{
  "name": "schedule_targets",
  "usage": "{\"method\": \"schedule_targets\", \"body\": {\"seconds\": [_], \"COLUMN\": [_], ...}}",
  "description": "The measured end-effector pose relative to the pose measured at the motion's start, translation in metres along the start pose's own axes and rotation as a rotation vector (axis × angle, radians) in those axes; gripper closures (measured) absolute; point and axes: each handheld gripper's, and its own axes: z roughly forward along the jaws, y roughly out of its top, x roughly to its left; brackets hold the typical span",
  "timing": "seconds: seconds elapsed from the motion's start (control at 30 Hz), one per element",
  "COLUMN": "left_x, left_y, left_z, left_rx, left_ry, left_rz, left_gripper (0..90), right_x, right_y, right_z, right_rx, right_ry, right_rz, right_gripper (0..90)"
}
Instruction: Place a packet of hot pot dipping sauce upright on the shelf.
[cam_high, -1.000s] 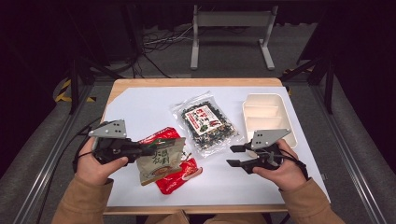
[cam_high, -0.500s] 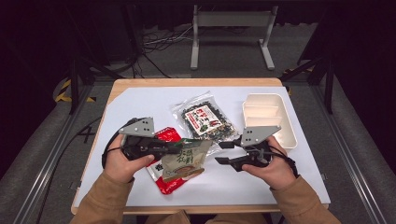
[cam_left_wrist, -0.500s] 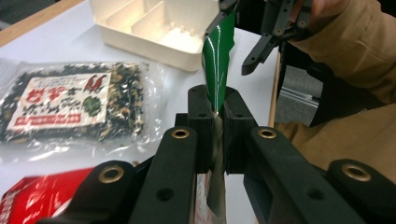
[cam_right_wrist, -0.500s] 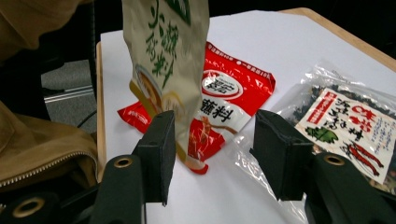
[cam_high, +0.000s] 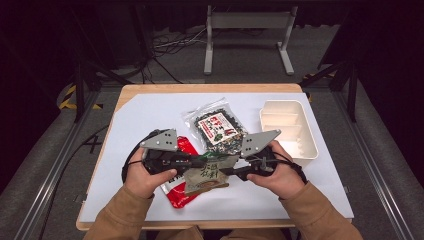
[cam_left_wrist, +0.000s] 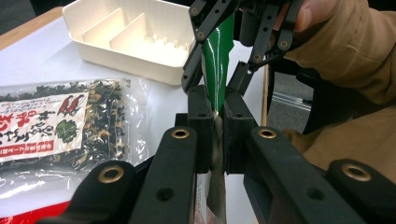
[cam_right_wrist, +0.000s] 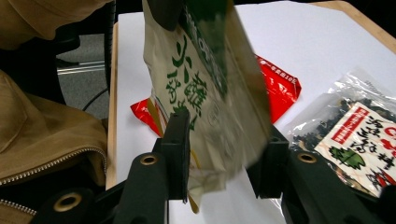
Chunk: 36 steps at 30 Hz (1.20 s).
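- Beige-and-green pouch (cam_high: 209, 175), printed with green characters, hangs tilted above the worktop (cam_high: 150, 115), off the surface.
- Its glossy sides are crinkled, green edge uppermost, above a red packet (cam_high: 182, 192).

The right claw (cam_right_wrist: 222, 154) has just been closing, its 2 black jaws flanking the green-and-cream pouch (cam_right_wrist: 205, 93). Behind the pouch lies a red packet (cam_right_wrist: 275, 88) on the white worktop (cam_right_wrist: 299, 32), and beside it a seaweed bag (cam_right_wrist: 355, 135).

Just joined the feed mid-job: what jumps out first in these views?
The green-and-beige snack packet stands out, held up over the table's near edge between both hands: the left tool is clamped on its edge, while the right tool straddles its other end, jaws just closing. Behind lie a seaweed bag at centre and a white divided tray to the right.
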Motion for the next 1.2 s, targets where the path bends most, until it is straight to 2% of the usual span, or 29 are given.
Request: {"method": "schedule_targets", "body": {"seconds": [0.17,0.27,0.4,0.67,0.7,0.77,0.83,0.9,1.13,1.2], "left_x": [-0.001,-0.002,-0.001,-0.002,-0.002,-0.003,-0.004,-0.006,-0.004,-0.002], "left_y": [0.0,0.0,-0.001,-0.002,-0.003,-0.003,-0.003,-0.003,-0.007,-0.008], "left_z": [0.003,0.004,0.004,0.007,0.007,0.007,0.006,0.005,0.0,-0.003], "left_rx": [-0.015,-0.013,-0.018,-0.044,-0.054,-0.085,-0.1,-0.092,-0.073,-0.07], "left_ry": [0.0,-0.001,0.001,0.017,0.018,0.003,-0.01,0.031,0.102,0.13], "left_rz": [0.009,0.015,0.013,0.024,0.019,0.002,0.006,0.021,0.042,0.062], "left_gripper": [84.7,84.6,83.8,79.3,76.6,62.6,49.8,39.2,26.5,23.7], "right_x": [-0.003,-0.002,-0.002,-0.003,-0.003,-0.003,-0.004,-0.005,-0.011,-0.014], "right_y": [0.003,0.005,0.006,0.008,0.008,0.009,0.009,0.009,0.007,0.007], "right_z": [0.007,0.009,0.007,0.001,0.0,-0.002,-0.005,-0.009,-0.026,-0.033], "right_rx": [0.022,0.048,0.068,0.083,0.085,0.091,0.098,0.103,0.105,0.109], "right_ry": [0.032,0.042,0.078,0.069,0.071,0.072,0.064,0.047,-0.016,-0.034], "right_rz": [0.004,-0.003,0.003,0.024,0.028,0.032,0.031,0.027,0.016,0.019], "right_gripper": [67.7,78.4,87.9,89.0,89.1,89.1,89.1,89.1,89.1,89.1]}}
